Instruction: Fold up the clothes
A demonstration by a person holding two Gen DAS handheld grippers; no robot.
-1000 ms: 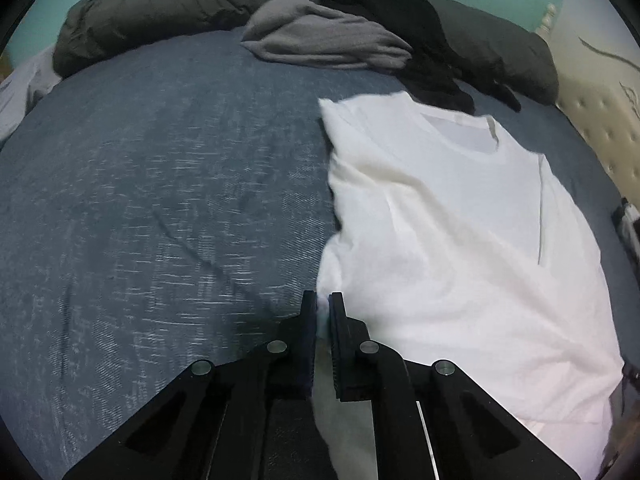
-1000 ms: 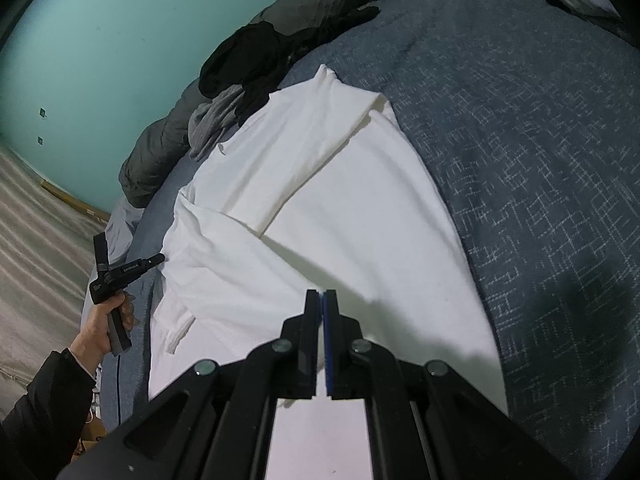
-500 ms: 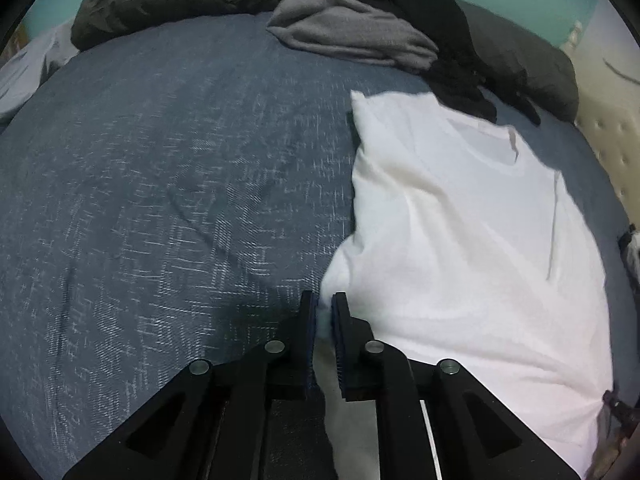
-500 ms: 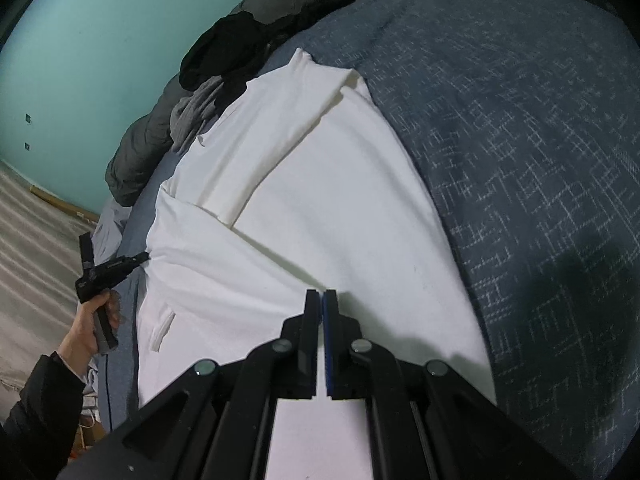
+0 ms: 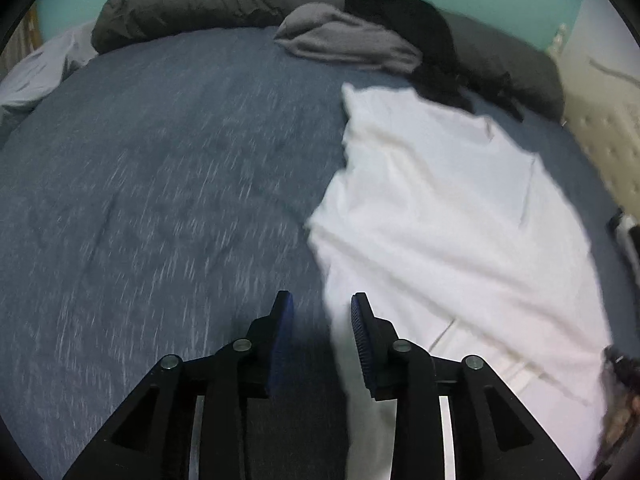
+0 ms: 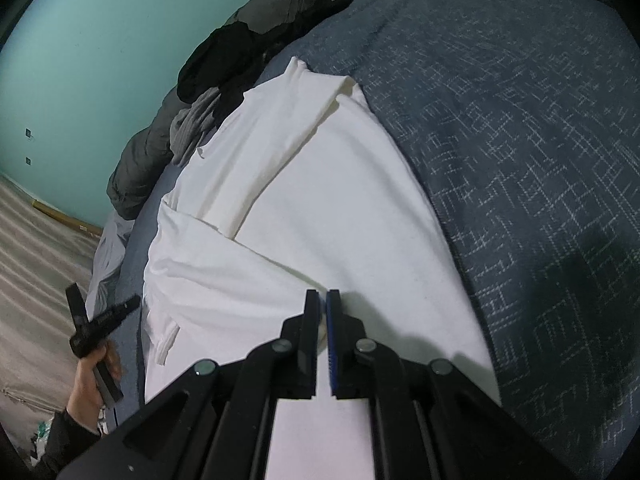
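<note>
Lying ahead-right of parted left gripper (image 5: 320,312) — white shirt (image 5: 448,216); right gripper (image 6: 322,304) pinching it.

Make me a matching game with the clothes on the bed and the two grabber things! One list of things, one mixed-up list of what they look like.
Things:
1. T-shirt
2. Bedspread
3. Left gripper
4. Right gripper

Looks:
A. dark blue, speckled
B. fingers spread apart
C. white, spread flat
D. fingers nearly together, white cloth between them

Pairs: 1-C, 2-A, 3-B, 4-D
</note>
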